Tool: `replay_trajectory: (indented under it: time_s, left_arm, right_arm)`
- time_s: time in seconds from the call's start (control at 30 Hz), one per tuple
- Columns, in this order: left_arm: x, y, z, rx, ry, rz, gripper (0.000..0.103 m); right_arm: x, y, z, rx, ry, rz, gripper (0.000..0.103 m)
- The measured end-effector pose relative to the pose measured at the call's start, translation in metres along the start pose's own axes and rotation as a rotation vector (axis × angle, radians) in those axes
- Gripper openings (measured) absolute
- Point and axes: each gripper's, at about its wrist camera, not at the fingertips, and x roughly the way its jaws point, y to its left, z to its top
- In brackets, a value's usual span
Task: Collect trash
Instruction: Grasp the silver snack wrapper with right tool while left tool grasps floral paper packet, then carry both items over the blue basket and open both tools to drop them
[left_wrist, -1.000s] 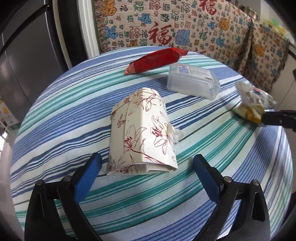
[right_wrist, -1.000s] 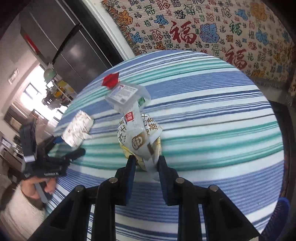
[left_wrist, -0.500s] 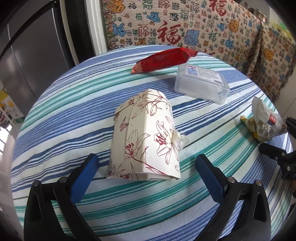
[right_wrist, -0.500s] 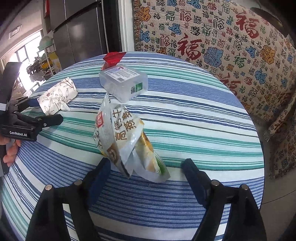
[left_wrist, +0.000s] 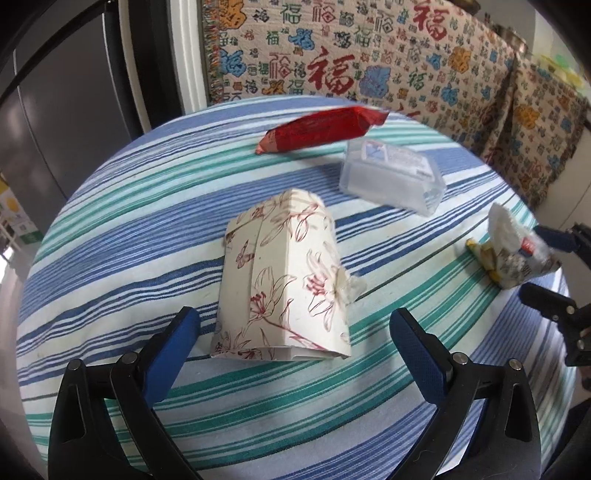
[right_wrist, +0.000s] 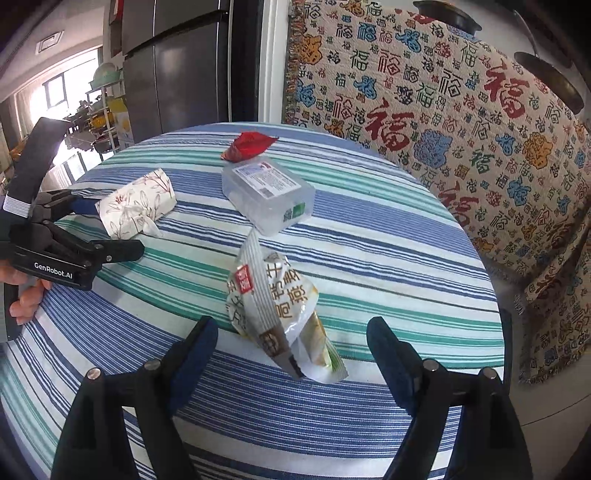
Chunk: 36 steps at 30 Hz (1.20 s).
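Note:
A round table with a striped cloth (left_wrist: 110, 236) holds the trash. A floral paper box (left_wrist: 284, 280) lies just ahead of my open left gripper (left_wrist: 291, 332), between its blue fingers, untouched. A red wrapper (left_wrist: 321, 127) and a clear plastic box (left_wrist: 391, 181) lie farther back. A crumpled snack bag (right_wrist: 277, 306) lies on the cloth just ahead of my open right gripper (right_wrist: 291, 339), between its fingers but not held. The bag also shows in the left wrist view (left_wrist: 513, 254), with the right gripper (left_wrist: 550, 266) around it. The left gripper (right_wrist: 107, 229) shows at the floral box (right_wrist: 136, 206).
A patterned blanket with red and blue characters (right_wrist: 461, 122) covers a sofa behind the table. A dark fridge (right_wrist: 177, 70) stands at the back left. The clear box (right_wrist: 269, 192) and red wrapper (right_wrist: 251, 146) lie beyond the snack bag.
My right gripper has opened and let go of the snack bag, which now lies on the cloth. My left gripper has stayed open at the floral box.

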Motion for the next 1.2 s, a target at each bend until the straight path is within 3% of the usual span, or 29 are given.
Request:
replay_trajectory:
  time_s: [0.07,0.1,0.17,0.2,0.23,0.33,0.43,0.5,0.6,0.67,0.7,0.73,0.83,0.9,0.97,1.0,1.03,1.2]
  left_arm:
    - [-0.011,-0.002,0.004,0.002,-0.039,-0.029,0.101]
    - [-0.015,-0.003,0.006,0.011,-0.056,-0.026,0.095]
    - [-0.020,-0.006,0.010,0.030,-0.071,-0.025,0.068]
    - [-0.020,-0.007,0.012,0.037,-0.076,-0.014,0.049]
    - [-0.021,-0.006,0.012,0.039,-0.082,-0.018,0.038]
    - [-0.029,-0.001,0.016,0.001,-0.112,-0.066,0.017]
    - [-0.035,-0.002,0.018,-0.015,-0.116,-0.120,0.005]
    - [-0.034,-0.007,0.017,0.016,-0.118,-0.097,0.004]
    - [-0.037,-0.009,0.016,0.040,-0.136,-0.003,0.007]
    - [-0.037,-0.006,0.016,0.039,-0.129,0.059,0.041]
    - [-0.037,-0.003,0.016,0.031,-0.132,0.069,0.083]
    - [-0.039,0.000,0.014,0.027,-0.148,0.063,0.100]
    - [-0.029,0.006,0.013,0.019,-0.097,0.039,0.099]
    - [-0.010,0.010,0.010,0.008,-0.046,0.069,0.099]
    - [0.005,0.013,0.011,-0.017,-0.016,0.061,0.093]
    - [0.007,0.015,0.013,-0.040,-0.020,0.023,0.077]
    - [0.008,0.017,0.015,-0.063,-0.024,-0.013,0.069]
    - [-0.005,0.012,0.018,-0.060,-0.079,-0.034,0.067]
  right_arm:
    - [-0.001,-0.005,0.003,0.030,0.015,0.056,0.032]
    - [-0.002,-0.010,0.005,0.071,0.019,0.075,0.028]
    - [-0.006,-0.017,0.007,0.120,0.016,0.102,0.024]
    - [-0.009,-0.019,0.007,0.129,0.016,0.112,0.024]
    - [-0.013,-0.020,0.006,0.134,0.017,0.115,0.024]
    - [-0.024,-0.026,0.003,0.161,0.017,0.121,0.023]
    - [-0.039,-0.038,-0.002,0.209,0.008,0.128,0.022]
    - [-0.047,-0.049,-0.008,0.236,0.008,0.120,0.022]
    - [-0.056,-0.061,-0.018,0.256,0.005,0.095,0.022]
    - [-0.060,-0.065,-0.022,0.256,0.006,0.098,0.022]
    - [-0.063,-0.065,-0.023,0.250,0.004,0.095,0.022]
    - [-0.064,-0.065,-0.024,0.244,0.003,0.096,0.022]
    - [-0.064,-0.063,-0.025,0.230,0.006,0.103,0.022]
    - [-0.061,-0.062,-0.025,0.223,0.013,0.106,0.022]
    - [-0.057,-0.061,-0.024,0.222,0.017,0.107,0.021]
    - [-0.056,-0.060,-0.024,0.223,0.018,0.107,0.022]
    - [-0.056,-0.060,-0.023,0.222,0.016,0.108,0.022]
    - [-0.060,-0.059,-0.024,0.215,0.010,0.109,0.022]
